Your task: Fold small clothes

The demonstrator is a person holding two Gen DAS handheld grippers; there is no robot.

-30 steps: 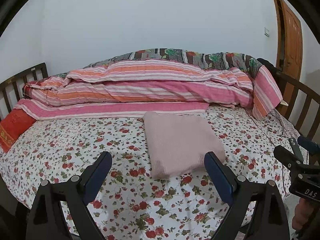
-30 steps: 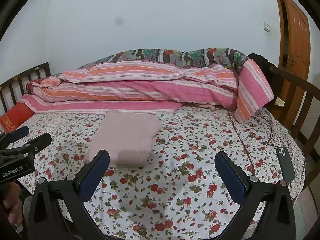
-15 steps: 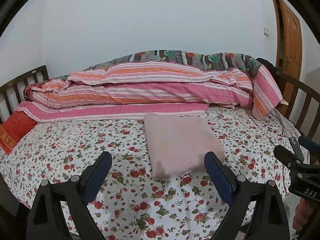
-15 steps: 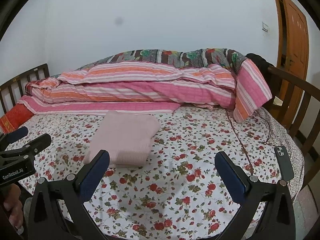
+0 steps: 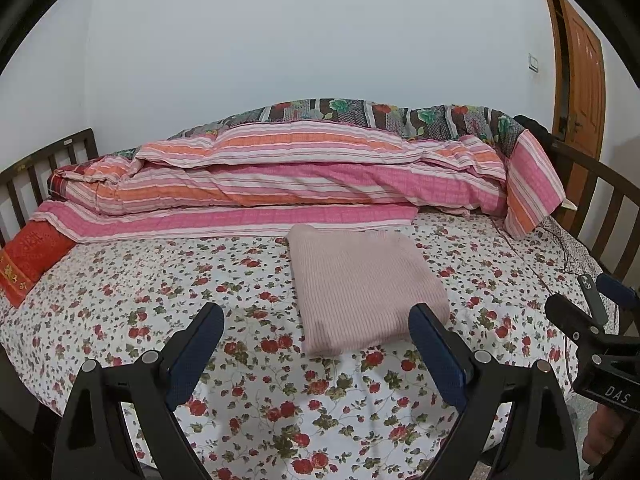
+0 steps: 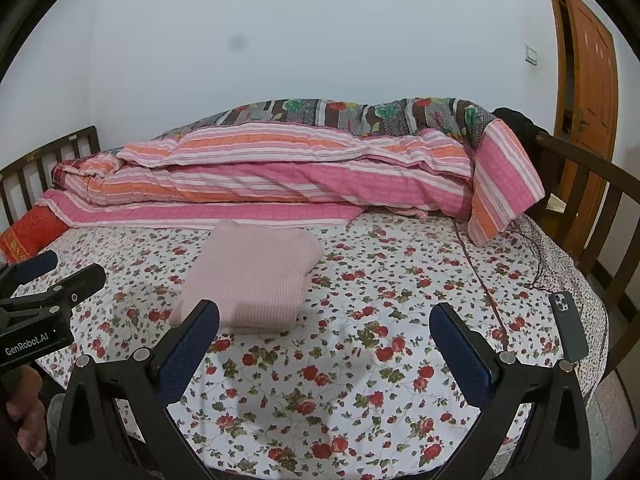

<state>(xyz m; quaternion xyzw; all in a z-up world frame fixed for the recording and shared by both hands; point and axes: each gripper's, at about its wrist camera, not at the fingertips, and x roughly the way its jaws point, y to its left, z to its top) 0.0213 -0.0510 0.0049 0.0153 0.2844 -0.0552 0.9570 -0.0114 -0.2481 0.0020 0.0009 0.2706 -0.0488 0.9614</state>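
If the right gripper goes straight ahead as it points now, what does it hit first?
Probably the bare floral bedsheet; the folded pink knit garment lies left of the right gripper, though depth is unclear.

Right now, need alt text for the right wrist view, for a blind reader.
A folded pink sweater lies on a flowered bed sheet, just beyond the open, empty right hand-held gripper. A rolled striped quilt lies behind it, a phone rests near the bed's right edge, and the left hand-held gripper shows at left.
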